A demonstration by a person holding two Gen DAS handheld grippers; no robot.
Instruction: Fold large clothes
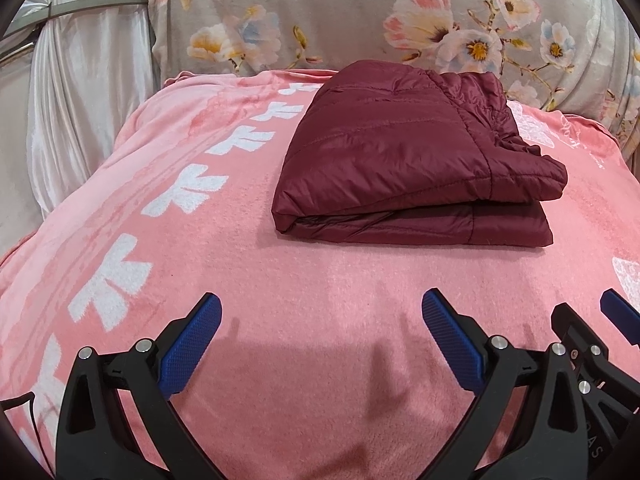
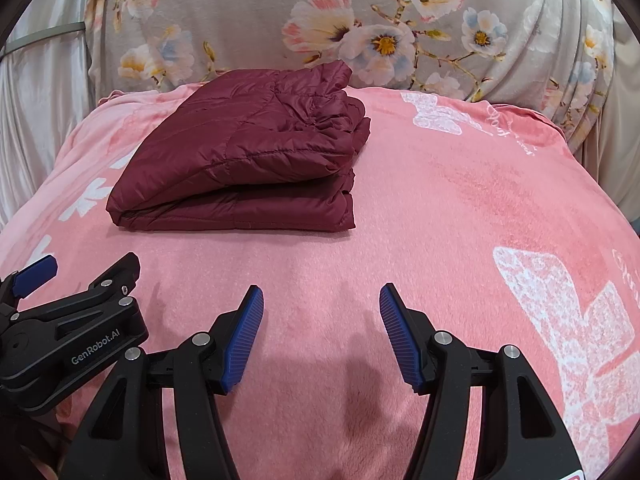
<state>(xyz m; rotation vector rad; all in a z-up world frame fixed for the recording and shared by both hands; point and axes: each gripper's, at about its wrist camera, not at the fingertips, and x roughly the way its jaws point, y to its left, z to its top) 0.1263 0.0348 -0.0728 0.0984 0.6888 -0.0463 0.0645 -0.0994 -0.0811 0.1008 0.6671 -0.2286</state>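
Note:
A dark red quilted jacket [image 1: 408, 160] lies folded into a compact stack on the pink blanket [image 1: 248, 264]; the right wrist view shows the same jacket [image 2: 244, 152] toward the far left. My left gripper [image 1: 322, 308] hovers over bare blanket well short of the jacket, open, nothing between its blue pads. Beside it my right gripper [image 2: 321, 300] is also open and empty, over the blanket in front of the jacket's near edge. Each gripper appears at the edge of the other's view.
The pink blanket [image 2: 460, 208] has white patterns and covers a raised surface. Behind it stands a grey floral cushion [image 1: 360, 20], and pale satin curtain [image 1: 80, 92] hangs on the left. The blanket drops away at both sides.

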